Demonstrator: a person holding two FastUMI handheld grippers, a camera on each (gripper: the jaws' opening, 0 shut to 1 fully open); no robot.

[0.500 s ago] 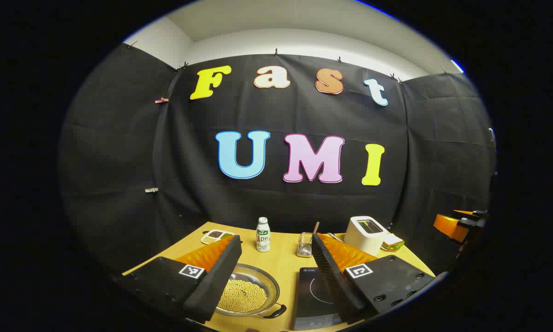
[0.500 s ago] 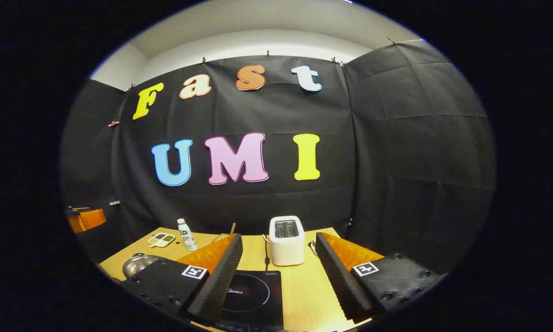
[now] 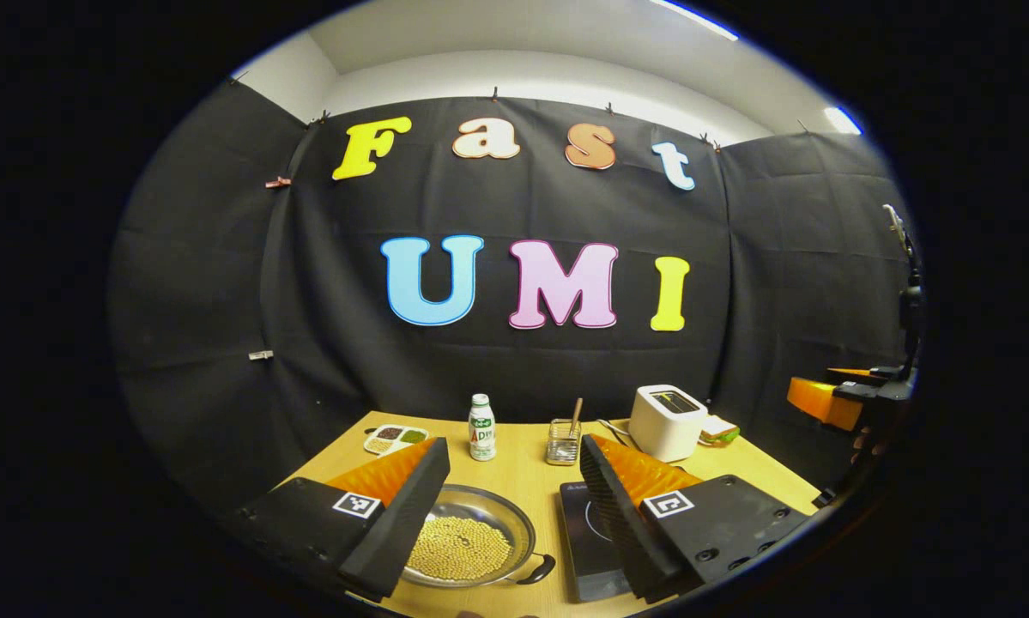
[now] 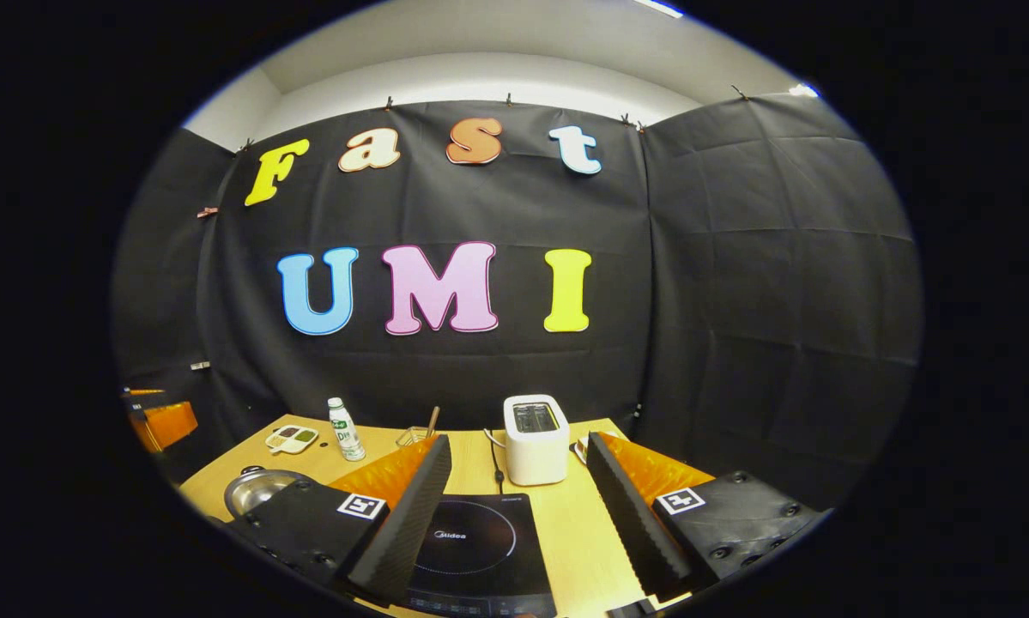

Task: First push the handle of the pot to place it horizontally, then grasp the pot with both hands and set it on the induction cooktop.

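A shallow steel pot (image 3: 471, 541) holding yellow beans sits on the wooden table, with a black side handle (image 3: 538, 570) at its near right. My left gripper (image 3: 505, 515) hovers open above and in front of it, its left finger covering the pot's left part. The black induction cooktop (image 3: 590, 541) lies right of the pot, partly behind the left gripper's right finger. In the right gripper view the cooktop (image 4: 475, 545) lies between the fingers of my open right gripper (image 4: 514, 506), and the pot's rim (image 4: 257, 487) peeks out at far left. The right gripper (image 3: 832, 399) also appears at the left gripper view's right edge.
At the back of the table stand a white toaster (image 4: 535, 439), a small white bottle (image 3: 481, 427), a wire holder with a stick (image 3: 563, 440), a divided snack dish (image 3: 394, 438) and a sandwich (image 3: 718, 429). A cord (image 4: 497, 468) runs from the toaster toward the cooktop.
Both views have tilted down a little, so more of the table, pot and cooktop shows near the fingers. Both grippers stay open.
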